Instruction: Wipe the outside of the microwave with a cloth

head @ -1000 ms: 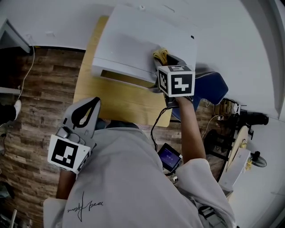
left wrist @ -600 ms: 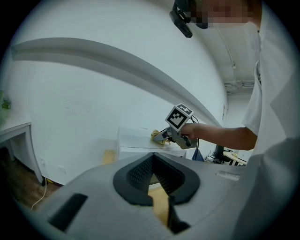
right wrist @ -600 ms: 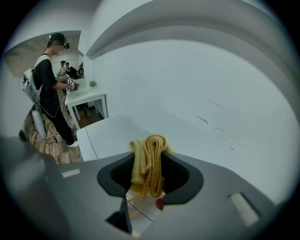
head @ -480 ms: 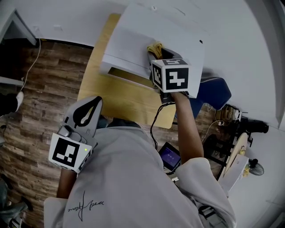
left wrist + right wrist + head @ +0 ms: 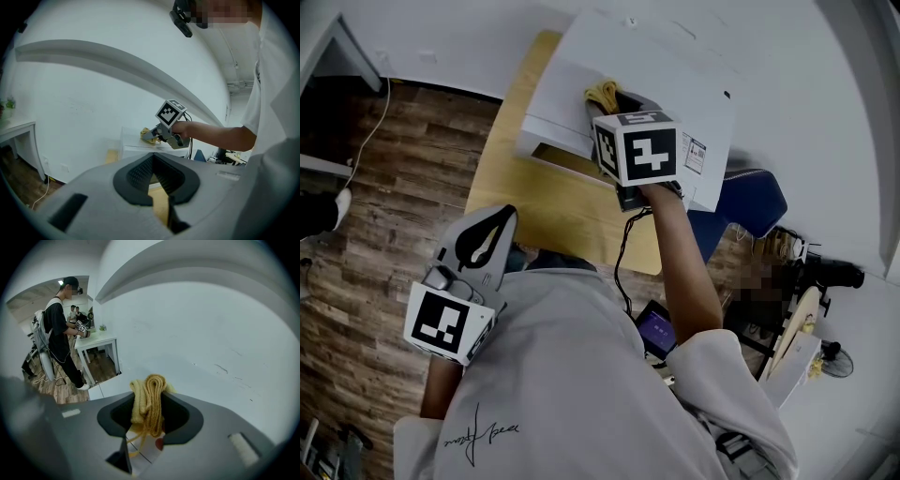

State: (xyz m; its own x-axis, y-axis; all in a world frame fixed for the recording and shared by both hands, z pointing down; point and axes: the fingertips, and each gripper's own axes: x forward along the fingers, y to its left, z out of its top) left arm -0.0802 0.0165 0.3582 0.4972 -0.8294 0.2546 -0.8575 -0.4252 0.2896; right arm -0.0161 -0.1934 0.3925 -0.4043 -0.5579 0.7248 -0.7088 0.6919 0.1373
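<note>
Clamping the bunched yellow knit cloth [image 5: 602,92], the right gripper [image 5: 615,99] is holding it against the white boxy microwave's [image 5: 661,56] top; the left gripper [image 5: 484,234], fingers together, is hanging well back.

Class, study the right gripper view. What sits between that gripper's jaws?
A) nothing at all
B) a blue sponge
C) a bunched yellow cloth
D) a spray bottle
C: the right gripper has its jaws closed on a bunched yellow cloth, and the head view shows it at the top of the white microwave.
</note>
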